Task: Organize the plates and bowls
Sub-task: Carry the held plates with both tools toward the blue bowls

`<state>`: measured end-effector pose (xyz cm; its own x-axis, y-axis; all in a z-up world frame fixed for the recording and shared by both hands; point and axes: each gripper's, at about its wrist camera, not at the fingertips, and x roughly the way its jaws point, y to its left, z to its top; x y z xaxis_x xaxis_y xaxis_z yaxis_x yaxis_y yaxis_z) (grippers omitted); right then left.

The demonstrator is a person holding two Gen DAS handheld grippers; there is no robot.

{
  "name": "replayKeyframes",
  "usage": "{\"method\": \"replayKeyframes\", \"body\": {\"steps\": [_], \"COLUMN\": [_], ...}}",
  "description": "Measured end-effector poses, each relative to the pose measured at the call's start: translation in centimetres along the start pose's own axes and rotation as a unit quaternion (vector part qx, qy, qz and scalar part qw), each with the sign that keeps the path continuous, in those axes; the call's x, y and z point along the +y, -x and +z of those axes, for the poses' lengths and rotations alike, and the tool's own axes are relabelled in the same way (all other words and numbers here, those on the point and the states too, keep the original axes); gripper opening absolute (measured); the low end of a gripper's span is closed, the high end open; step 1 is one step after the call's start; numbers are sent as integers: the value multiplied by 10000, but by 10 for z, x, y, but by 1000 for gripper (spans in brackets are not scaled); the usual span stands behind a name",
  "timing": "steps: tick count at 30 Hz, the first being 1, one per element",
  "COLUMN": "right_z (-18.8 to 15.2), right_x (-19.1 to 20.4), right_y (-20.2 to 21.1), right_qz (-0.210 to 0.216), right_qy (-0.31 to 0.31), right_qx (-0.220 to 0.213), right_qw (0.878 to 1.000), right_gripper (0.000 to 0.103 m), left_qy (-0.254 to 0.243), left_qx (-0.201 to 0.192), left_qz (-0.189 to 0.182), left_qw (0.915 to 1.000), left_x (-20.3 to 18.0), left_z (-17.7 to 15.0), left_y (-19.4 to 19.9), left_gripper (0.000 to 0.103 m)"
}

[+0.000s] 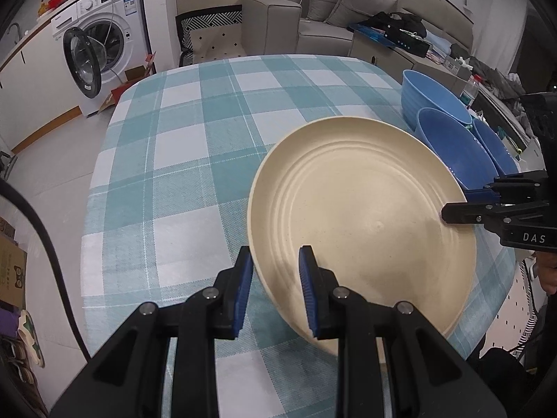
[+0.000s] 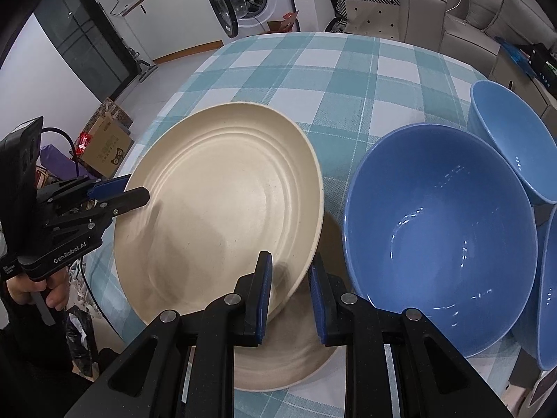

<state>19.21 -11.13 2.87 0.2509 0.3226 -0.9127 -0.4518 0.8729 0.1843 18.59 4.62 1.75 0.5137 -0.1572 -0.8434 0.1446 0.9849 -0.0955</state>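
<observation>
A round cream-coloured plastic plate with ridged rings (image 2: 222, 205) is lifted clear of the table (image 1: 181, 146), which wears a teal-and-white checked cloth; it tilts, carried by both grippers at opposite rims. The left gripper (image 1: 275, 289) has its jaws nearly closed, pinching the near rim in its own view; the right gripper (image 2: 289, 296) likewise clamps the rim on the opposite side. Directly beneath, a second cream plate (image 2: 296, 362) lies flat on the cloth, partly hidden by the raised one; the held plate appears bound for the top of it, though it is not yet set down. Just beside them stand three glossy blue bowls (image 2: 438, 237), touching one another but not nested. So, as I judge it, the plates are nearly stacked; the bowls remain to be gathered.
</observation>
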Motion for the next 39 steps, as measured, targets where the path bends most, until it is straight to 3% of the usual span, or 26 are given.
{"method": "replayKeyframes", "body": {"steps": [25, 39], "right_z": [-37, -47], "right_x": [-8, -7], "right_y": [1, -7], "right_qz": [-67, -376], "right_qy": [-216, -60], "right_qx": [133, 283], "right_qw": [9997, 9989], "right_gripper": [22, 22], "left_qy": [-281, -445], "left_qx": [230, 314], "left_qz": [-29, 10], "left_qw": [9993, 9985], "left_x": [-25, -36], "left_z": [-13, -15], "left_y": [-11, -18], "left_gripper": [25, 25]}}
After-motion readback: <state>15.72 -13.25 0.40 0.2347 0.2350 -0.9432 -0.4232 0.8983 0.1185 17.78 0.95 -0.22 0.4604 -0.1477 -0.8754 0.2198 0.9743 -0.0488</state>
